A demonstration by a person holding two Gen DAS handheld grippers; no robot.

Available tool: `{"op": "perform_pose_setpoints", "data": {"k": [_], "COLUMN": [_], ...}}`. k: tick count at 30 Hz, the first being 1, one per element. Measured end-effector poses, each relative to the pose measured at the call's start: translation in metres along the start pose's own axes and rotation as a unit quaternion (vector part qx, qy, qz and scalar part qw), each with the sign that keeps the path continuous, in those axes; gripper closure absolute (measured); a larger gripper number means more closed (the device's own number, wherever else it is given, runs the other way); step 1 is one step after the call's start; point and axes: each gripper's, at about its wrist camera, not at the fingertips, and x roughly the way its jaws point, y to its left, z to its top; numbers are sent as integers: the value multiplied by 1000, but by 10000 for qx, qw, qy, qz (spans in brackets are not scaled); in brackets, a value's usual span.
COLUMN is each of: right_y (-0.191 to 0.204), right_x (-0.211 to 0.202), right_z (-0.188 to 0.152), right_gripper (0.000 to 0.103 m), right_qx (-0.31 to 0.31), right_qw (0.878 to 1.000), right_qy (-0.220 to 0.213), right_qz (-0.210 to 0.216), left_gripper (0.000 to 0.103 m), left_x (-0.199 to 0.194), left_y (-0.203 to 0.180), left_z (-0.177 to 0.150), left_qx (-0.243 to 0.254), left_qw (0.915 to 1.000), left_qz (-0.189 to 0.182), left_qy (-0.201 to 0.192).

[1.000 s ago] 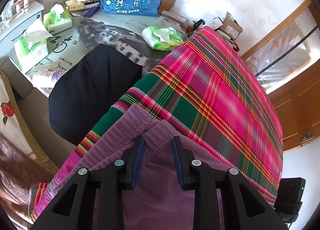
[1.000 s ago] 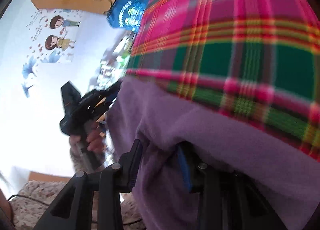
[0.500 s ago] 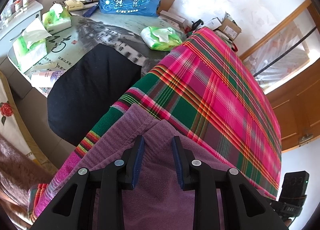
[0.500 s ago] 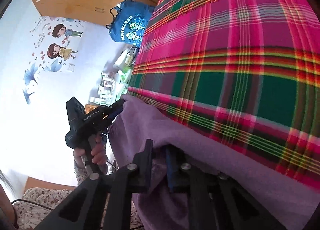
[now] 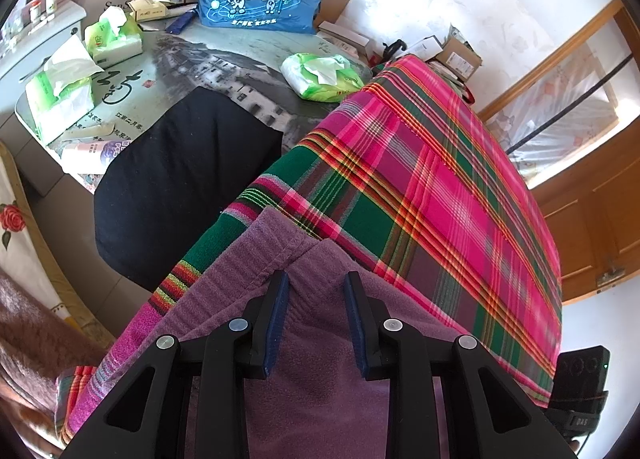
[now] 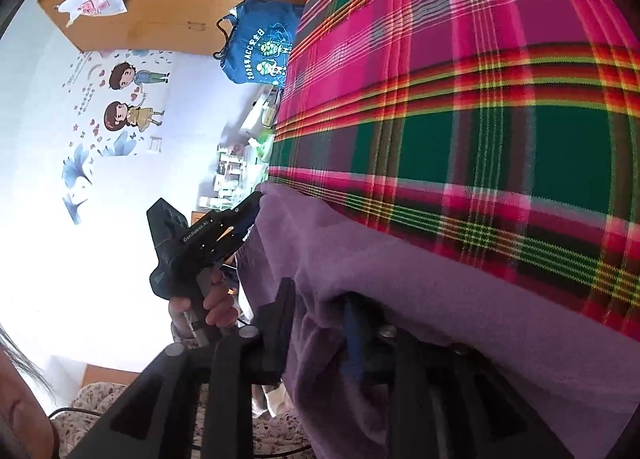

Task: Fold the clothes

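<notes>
The purple fleece garment (image 5: 320, 387) lay low in the left wrist frame, its hem draped over the pink-and-green plaid cloth (image 5: 440, 195) that ran from the lower left up to the right. The left gripper (image 5: 316, 315) sat over that hem, its fingers (image 5: 276, 315) part-spread with a raised ridge of fleece between them; whether the pads actually pinched the ridge could not be told from here.

In the right wrist view the right gripper (image 6: 320, 323) was at the same fleece edge near the bottom centre of the frame. Its fingers (image 6: 284, 323) had just been opening, with a thick bunch of purple fabric between them (the far finger half buried in it), so a firm grip looked doubtful.

To the left of that frame a hand (image 6: 208, 307) held the other gripper at the far corner of the hem.

The step looked like securing both corners of the hem. Next, probably, the right fingers needed to close properly on the fleece, then both ends should lift together and carry across for the fold.
</notes>
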Motion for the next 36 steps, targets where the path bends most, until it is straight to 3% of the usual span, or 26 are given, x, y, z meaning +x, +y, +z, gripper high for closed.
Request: {"op": "perform_pose_setpoints", "data": {"k": [7, 9, 17, 20, 25, 31, 36], "right_y": [-3, 1, 22, 29, 49, 60, 51], "right_x": [14, 12, -14, -19, -28, -15, -3], "right_z": [-8, -8, 7, 14, 31, 50, 67], "right_gripper": [73, 91, 93, 93, 95, 97, 97], "right_qx": [37, -71, -447, -619, -1173, -1763, -1925], "right_qw": [9996, 9992, 9974, 9945, 9824, 9560, 9466], "right_qy": [188, 130, -260, -373, -567, -448, -181], "right_qz": [-209, -362, -511, -753, -1341, -2299, -2579], "left_gripper": [74, 74, 74, 74, 74, 73, 73], "left_x": [0, 0, 1, 0, 0, 1, 1], "left_y": [1, 1, 2, 3, 4, 5, 5], "left_z": [0, 0, 3, 4, 6, 6, 9], "left_qx": [12, 9, -49, -100, -135, -144, -152], "left_qw": [10000, 10000, 9999, 9998, 9997, 9996, 9993], "left_qz": [-8, -21, -71, -91, -114, -150, -158], "left_qy": [-6, -3, 72, 127, 185, 207, 297]}}
